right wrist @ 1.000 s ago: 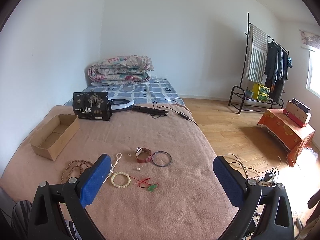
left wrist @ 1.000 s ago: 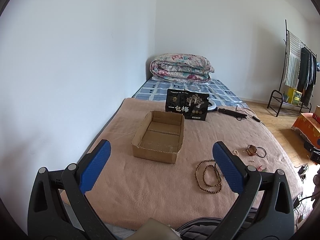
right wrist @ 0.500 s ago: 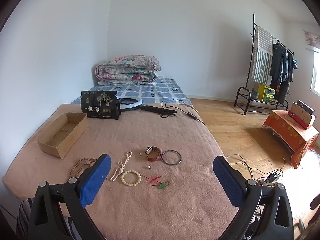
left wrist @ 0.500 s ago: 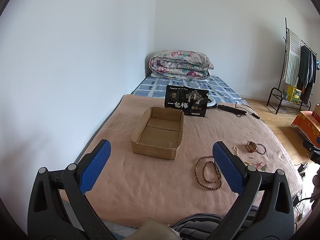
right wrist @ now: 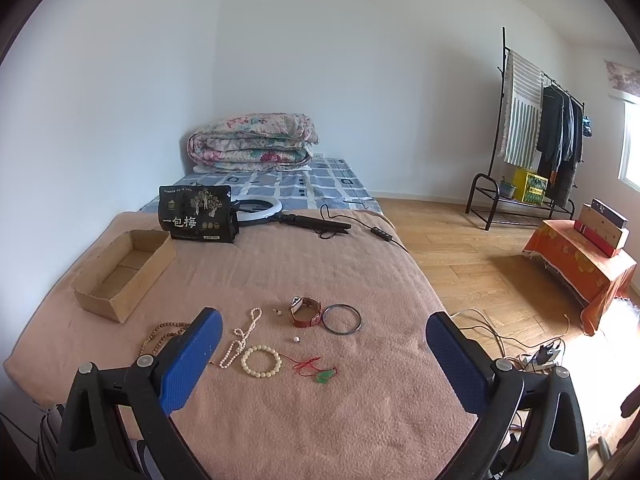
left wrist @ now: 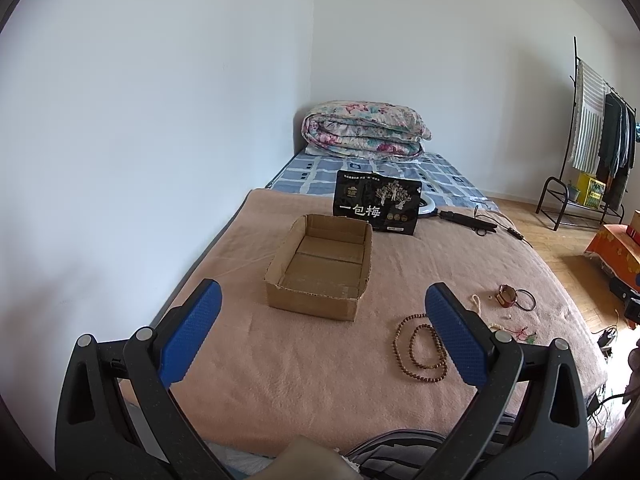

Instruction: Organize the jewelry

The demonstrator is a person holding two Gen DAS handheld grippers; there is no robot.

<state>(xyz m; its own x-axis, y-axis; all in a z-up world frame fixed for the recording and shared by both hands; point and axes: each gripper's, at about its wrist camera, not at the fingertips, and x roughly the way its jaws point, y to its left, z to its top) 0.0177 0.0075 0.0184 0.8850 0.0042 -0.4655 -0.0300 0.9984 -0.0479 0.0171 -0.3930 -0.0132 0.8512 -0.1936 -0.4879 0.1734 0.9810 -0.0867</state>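
An open cardboard box (left wrist: 322, 266) (right wrist: 123, 273) sits empty on the pink blanket (left wrist: 304, 352). Jewelry lies loose to its right: a brown bead necklace (left wrist: 416, 348) (right wrist: 160, 334), a white pearl strand (right wrist: 242, 338), a cream bead bracelet (right wrist: 261, 361), a red-strap watch (right wrist: 306, 312), a dark bangle (right wrist: 342, 319), and a green pendant on red cord (right wrist: 322, 374). My left gripper (left wrist: 322, 312) hovers open before the box, holding nothing. My right gripper (right wrist: 324, 340) hovers open above the jewelry, also holding nothing.
A black printed pouch (left wrist: 378, 207) stands behind the box, with a ring light (right wrist: 256, 210) and its cable beside it. A folded floral quilt (left wrist: 362, 130) lies at the bed's head. Right of the bed are wooden floor, a clothes rack (right wrist: 536, 152) and an orange-draped bench (right wrist: 580, 268).
Both grippers have pulled back and risen slightly, so the box and jewelry look a little farther off. Both stay open; nothing on the bed has moved.
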